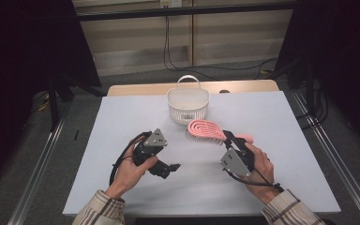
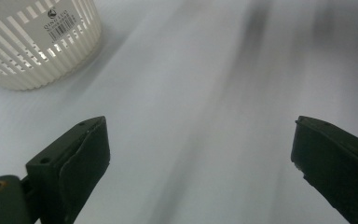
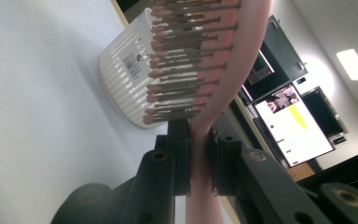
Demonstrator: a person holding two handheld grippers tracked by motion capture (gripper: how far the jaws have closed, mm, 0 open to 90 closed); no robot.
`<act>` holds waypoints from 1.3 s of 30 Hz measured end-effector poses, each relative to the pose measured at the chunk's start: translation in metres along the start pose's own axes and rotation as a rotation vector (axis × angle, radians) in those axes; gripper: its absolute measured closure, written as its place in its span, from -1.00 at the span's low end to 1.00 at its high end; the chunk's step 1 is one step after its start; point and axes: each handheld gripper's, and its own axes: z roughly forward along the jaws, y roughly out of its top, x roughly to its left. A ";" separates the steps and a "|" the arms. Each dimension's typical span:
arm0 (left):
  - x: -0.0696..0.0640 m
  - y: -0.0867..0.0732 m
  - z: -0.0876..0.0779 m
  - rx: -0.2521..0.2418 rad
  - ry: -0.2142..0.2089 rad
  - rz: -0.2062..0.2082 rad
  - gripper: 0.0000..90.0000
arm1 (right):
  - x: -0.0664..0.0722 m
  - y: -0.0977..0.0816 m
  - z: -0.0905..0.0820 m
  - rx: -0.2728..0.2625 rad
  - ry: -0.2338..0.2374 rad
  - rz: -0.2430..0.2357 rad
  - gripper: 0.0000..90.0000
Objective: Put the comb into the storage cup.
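Observation:
A pink hairbrush (image 1: pixel 206 131) hangs just above the white table, its bristles facing down, in front of the white slatted basket (image 1: pixel 188 104). My right gripper (image 1: pixel 231 139) is shut on the brush's handle; in the right gripper view both pads press the pink handle (image 3: pixel 199 154) and the bristled head (image 3: pixel 193 56) rises beyond them, with the basket (image 3: pixel 121 74) behind. My left gripper (image 1: pixel 171 168) rests low over the table at the left, jaws wide apart with nothing between them. In the left gripper view bare table lies between its fingertips (image 2: pixel 200 149) and the basket (image 2: pixel 32 42) sits at the upper left.
The white tabletop (image 1: pixel 281 154) has free room to the left, right and front of the basket. A wooden strip (image 1: pixel 136 89) runs along its far edge. Metal rails and dark stands flank the table on both sides.

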 end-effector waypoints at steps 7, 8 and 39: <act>0.000 0.000 0.000 -0.005 -0.004 0.007 -0.90 | -0.008 -0.004 0.001 -0.005 0.045 0.125 0.81; -0.001 0.000 -0.001 -0.016 -0.002 -0.001 -0.90 | -0.009 -0.005 0.001 -0.007 0.057 0.146 0.81; -0.001 -0.001 -0.011 -0.179 0.009 0.005 -0.93 | -0.024 -0.028 0.007 -0.109 0.318 0.813 0.81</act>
